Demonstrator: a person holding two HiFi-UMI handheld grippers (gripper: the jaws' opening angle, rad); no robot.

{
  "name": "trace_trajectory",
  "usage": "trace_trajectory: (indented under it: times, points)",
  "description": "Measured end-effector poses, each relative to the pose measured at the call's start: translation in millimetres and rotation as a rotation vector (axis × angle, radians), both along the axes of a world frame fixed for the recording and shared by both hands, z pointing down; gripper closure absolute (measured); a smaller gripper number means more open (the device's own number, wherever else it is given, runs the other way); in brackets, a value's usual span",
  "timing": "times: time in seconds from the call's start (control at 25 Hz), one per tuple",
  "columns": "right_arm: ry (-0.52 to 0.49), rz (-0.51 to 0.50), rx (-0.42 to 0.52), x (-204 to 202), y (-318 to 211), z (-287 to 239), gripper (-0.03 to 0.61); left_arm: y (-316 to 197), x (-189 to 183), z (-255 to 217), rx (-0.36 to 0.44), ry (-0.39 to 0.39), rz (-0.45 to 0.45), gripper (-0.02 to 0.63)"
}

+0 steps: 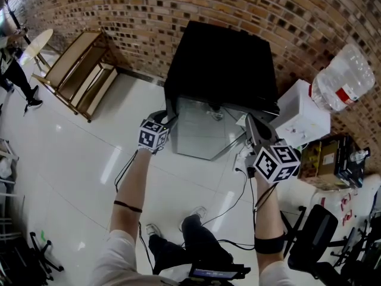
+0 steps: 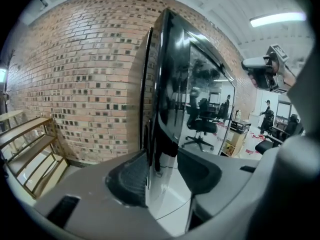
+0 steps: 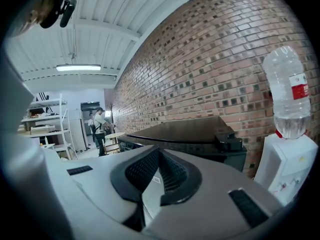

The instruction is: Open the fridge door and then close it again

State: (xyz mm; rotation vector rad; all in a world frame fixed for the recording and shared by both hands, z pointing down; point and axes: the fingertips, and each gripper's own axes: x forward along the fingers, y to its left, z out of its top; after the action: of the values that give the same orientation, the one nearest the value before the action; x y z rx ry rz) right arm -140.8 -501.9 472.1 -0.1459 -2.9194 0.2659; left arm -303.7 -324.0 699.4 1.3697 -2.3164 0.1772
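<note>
The black mini fridge (image 1: 223, 58) stands at twelve o'clock against the brick wall (image 1: 149, 16). Its glass door (image 1: 202, 130) looks stiff, smooth and probably slippery. The left gripper (image 2: 162, 171), half-spread, pinches the door's nine o'clock edge, a sensible hold. The right gripper (image 3: 159, 171) is closed and empty.

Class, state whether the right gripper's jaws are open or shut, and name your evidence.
Shut. The right gripper shows its ribbed pads meeting at the tips, nothing between them; the fridge stands beyond.

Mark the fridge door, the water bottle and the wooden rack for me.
fridge door (image 1: 202, 130), head view, glass front.
water bottle (image 1: 344, 76), head view, clear body.
wooden rack (image 1: 71, 55), head view, top shelf.
</note>
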Motion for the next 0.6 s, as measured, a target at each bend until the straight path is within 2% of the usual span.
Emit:
trace_trajectory:
  times: [0.24,0.44,0.6]
  points:
    - [0.0,0.017,0.004,5.6,-14.6,-3.7,0.574,-2.2,9.1,-0.4,0.011,-0.002,-0.047,0.436]
    - [-0.002,0.019,0.008,4.4,-15.6,-3.8,0.574,-3.9,6.0,-0.5,0.014,-0.004,-0.02,0.437]
    - [-0.009,0.018,0.003,9.7,-10.6,-4.2,0.574,1.1,18.3,-3.5,0.007,-0.025,-0.039,0.439]
